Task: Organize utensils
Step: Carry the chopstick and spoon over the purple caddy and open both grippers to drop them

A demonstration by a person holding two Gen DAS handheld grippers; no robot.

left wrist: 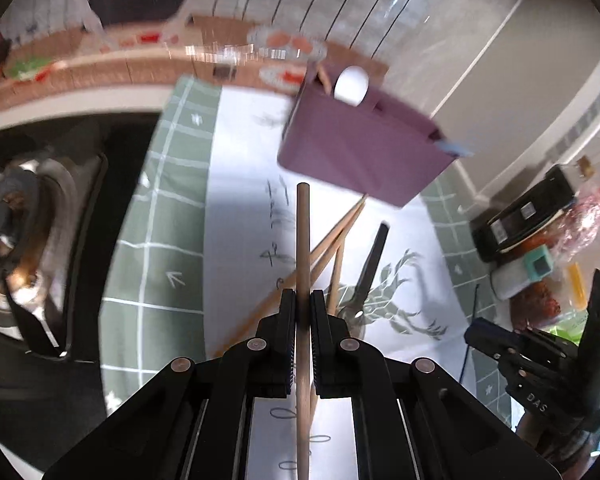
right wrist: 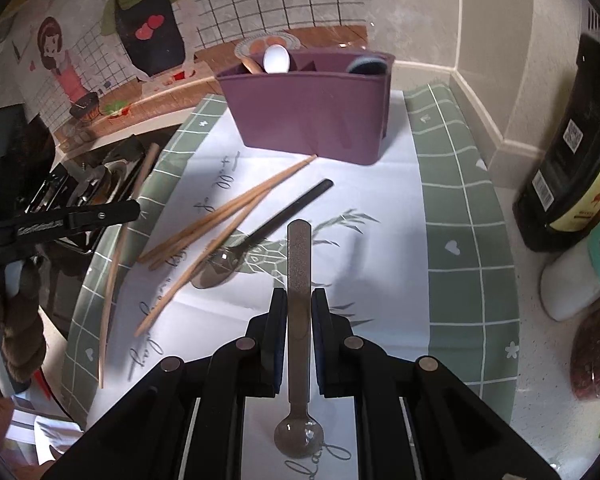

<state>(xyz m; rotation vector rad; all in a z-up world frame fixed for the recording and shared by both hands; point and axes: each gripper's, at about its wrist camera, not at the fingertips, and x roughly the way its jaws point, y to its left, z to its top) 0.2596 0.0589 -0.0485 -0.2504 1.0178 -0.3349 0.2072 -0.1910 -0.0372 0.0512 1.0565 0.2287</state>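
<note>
Clamped between the black pads of the left gripper (left wrist: 303,308): one round, light wooden chopstick (left wrist: 302,248), upright along the fingers and lifted clear of the white printed paper sheet (left wrist: 240,152) on the green grid-patterned mat (left wrist: 160,216). Pinched likewise in the right gripper (right wrist: 299,304): a translucent brown plastic spoon (right wrist: 298,320) by its flat handle, bowl towards the camera, handle tip pointing forward. Farther out on the paper, three loose wooden chopsticks (right wrist: 216,216) crossing beside a black-handled metal spoon (right wrist: 260,232), and beyond them a purple plastic utensil holder (right wrist: 312,108) already containing a white spoon (right wrist: 276,59).
</note>
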